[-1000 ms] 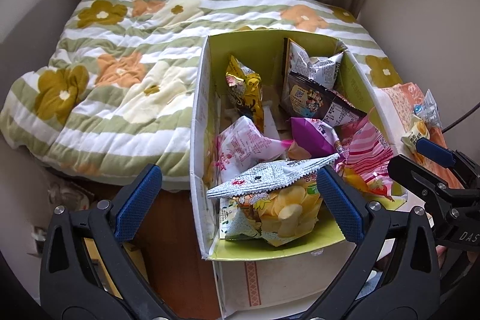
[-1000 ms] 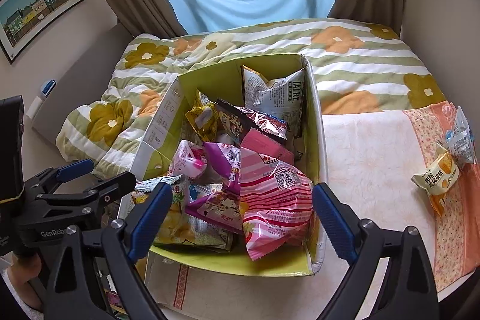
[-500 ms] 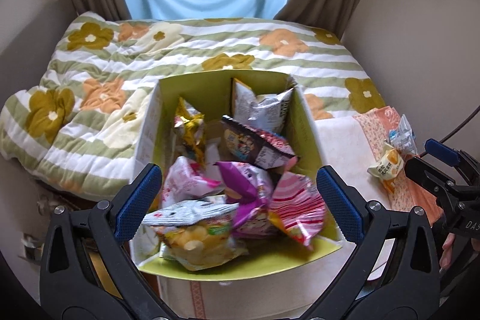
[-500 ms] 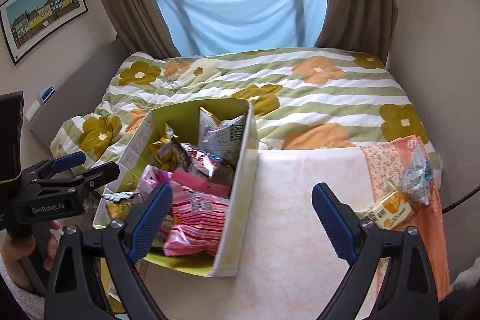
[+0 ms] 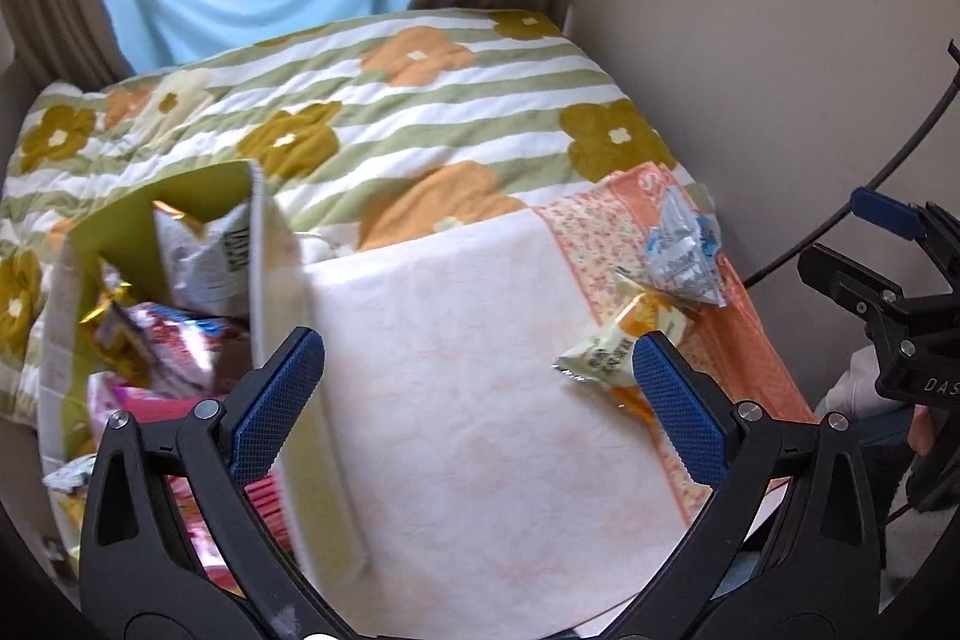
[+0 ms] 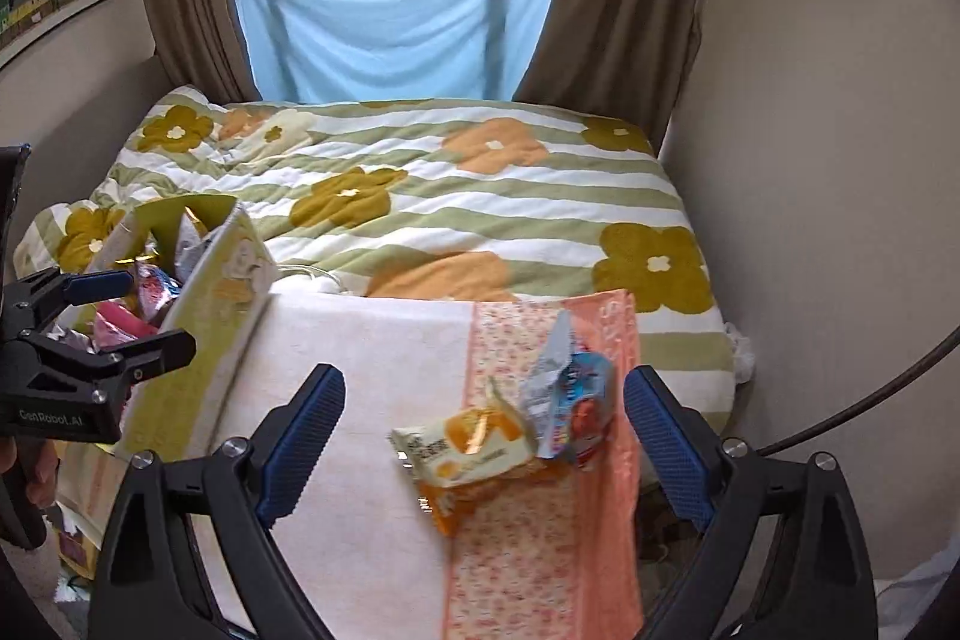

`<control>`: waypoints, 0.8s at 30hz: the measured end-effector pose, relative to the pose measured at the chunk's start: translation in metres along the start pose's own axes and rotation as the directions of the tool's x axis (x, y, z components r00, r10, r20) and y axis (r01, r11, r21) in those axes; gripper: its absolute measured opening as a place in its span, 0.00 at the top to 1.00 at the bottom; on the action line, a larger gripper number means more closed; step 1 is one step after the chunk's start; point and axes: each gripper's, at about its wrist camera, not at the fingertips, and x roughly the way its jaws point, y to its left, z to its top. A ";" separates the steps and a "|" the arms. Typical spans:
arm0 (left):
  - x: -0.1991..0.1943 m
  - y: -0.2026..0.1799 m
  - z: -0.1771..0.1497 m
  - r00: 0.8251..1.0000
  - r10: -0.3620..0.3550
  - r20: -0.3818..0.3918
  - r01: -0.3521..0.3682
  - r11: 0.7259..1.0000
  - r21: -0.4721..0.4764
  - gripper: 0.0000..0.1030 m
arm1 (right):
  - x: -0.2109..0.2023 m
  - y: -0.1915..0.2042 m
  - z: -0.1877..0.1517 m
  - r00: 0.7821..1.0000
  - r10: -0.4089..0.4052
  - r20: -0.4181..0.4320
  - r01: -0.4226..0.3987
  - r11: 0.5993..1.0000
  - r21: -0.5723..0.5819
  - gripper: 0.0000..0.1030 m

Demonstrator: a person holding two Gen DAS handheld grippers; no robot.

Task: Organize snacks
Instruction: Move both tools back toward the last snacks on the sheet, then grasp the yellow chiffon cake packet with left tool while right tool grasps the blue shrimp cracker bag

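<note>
Snacks: two packets, orange-and-cream (image 6: pixel 465 451) and blue-and-silver (image 6: pixel 567 409), are lying touching on the peach cloth (image 6: pixel 360 370).
Box (image 5: pixel 273 280): is sitting left, holding more packets.
Left gripper (image 5: pixel 474 403): is hovering, jaws spread, empty.
Right gripper (image 6: pixel 483 445): is hovering over both packets, jaws spread.

**Black clamp-style grippers with blue pads**

The left gripper (image 5: pixel 477 379) and right gripper (image 6: pixel 483 427) share one build: matte black plastic arms with triangular cut-outs, silver screw heads at the pivots, and blue cross-hatched pads (image 6: pixel 303 445) lining the fingertips. White lettering marks each body's side. A dark cable (image 6: pixel 870 403) curves past the right one.
</note>
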 end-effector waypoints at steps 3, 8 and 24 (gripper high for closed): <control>0.033 -0.035 -0.001 0.998 -0.037 -0.045 0.039 0.998 0.042 0.01 | 0.021 -0.027 -0.003 0.999 0.011 -0.033 -0.012 0.999 -0.036 0.10; 0.085 -0.086 -0.013 0.987 -0.069 -0.142 0.089 0.986 0.140 0.01 | 0.059 -0.057 -0.015 0.994 0.062 -0.094 -0.069 0.995 -0.073 0.10; 0.197 -0.114 -0.041 0.955 -0.075 -0.287 0.158 0.947 0.279 0.03 | 0.142 -0.071 -0.039 0.965 0.153 -0.214 -0.168 0.984 -0.052 0.10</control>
